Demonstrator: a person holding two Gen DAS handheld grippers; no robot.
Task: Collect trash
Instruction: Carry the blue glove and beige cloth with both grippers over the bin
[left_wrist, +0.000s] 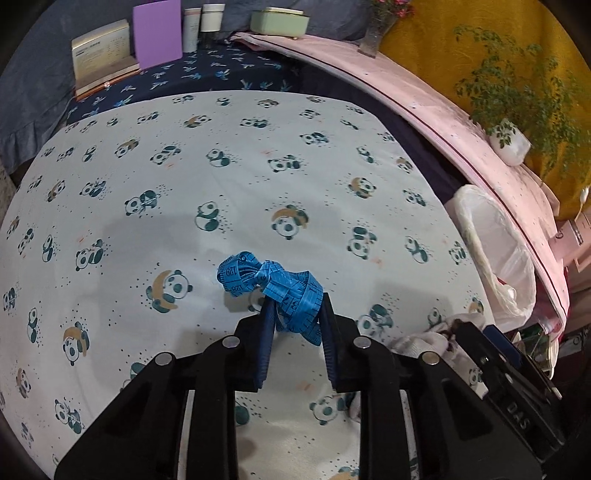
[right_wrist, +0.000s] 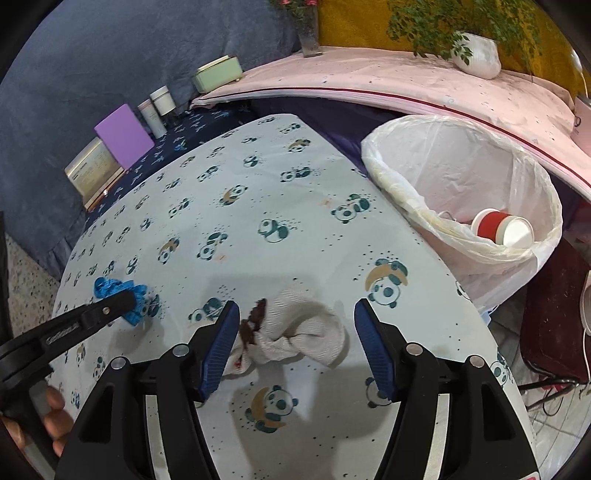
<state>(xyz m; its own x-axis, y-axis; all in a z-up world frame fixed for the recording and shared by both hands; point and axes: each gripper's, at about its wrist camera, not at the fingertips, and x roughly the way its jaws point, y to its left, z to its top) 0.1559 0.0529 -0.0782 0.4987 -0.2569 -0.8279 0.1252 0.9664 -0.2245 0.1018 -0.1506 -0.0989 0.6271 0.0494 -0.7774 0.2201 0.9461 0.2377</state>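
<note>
Measuring tape (left_wrist: 273, 286) bunched on worktop (left_wrist: 221, 177), left of crumpled paper towel (right_wrist: 303, 328). Lined bin (right_wrist: 461, 177) beyond worktop's right edge, paper cup (right_wrist: 504, 230) inside. Boxes (left_wrist: 101, 51), jars (left_wrist: 207, 22) at far left.

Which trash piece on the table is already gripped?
The blue measuring tape, pinched in the left gripper; the stained tissue lies loose between the right gripper's open fingers.

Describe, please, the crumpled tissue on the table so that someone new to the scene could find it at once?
Start at the table with the panda-print cloth, then look to its near edge, left of the white-lined trash bin. There, between the open blue fingers of the right gripper, lies the crumpled tissue. Unlike the blue measuring tape to its left, it is off-white with dark brown stains.
</note>
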